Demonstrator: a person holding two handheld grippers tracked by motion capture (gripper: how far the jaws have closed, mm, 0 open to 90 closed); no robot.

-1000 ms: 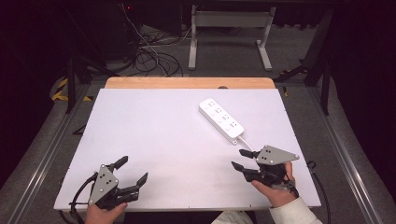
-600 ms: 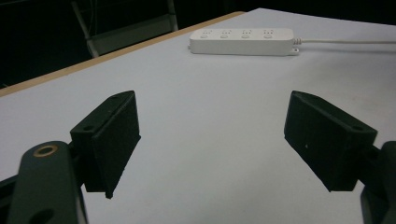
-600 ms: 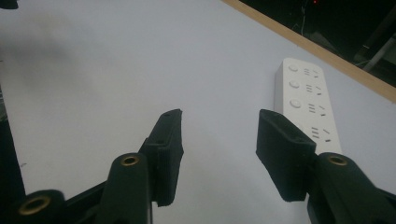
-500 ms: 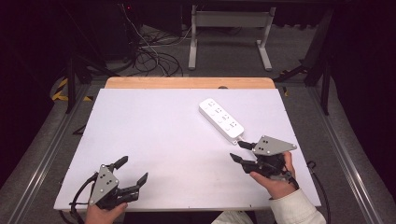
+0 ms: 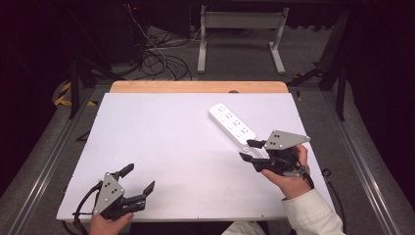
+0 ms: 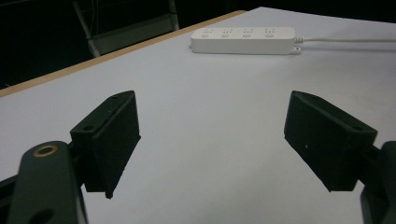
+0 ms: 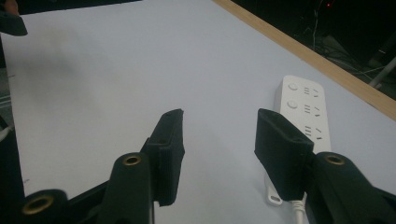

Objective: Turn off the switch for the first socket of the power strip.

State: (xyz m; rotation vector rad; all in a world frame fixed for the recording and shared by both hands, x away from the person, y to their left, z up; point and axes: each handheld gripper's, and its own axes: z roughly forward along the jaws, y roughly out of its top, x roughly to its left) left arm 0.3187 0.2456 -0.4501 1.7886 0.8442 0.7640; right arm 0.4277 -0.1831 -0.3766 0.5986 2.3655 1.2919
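Toward the far right of the white bench [image 5: 161, 147], lies a white power strip [image 5: 231, 126], angled. Just beside its near end hovers the right gripper [image 5: 249, 150], jaws apart. At the near left corner sits the left gripper [image 5: 138, 179], jaws wide apart, empty.

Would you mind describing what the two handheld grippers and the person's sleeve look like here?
Both grippers are black with two blocky jaws. The left gripper and the right gripper each carry a grey three-cornered plate with dark dots, and brass-ringed holes mark the jaw arms. A black cable trails from each. The right sleeve is white.
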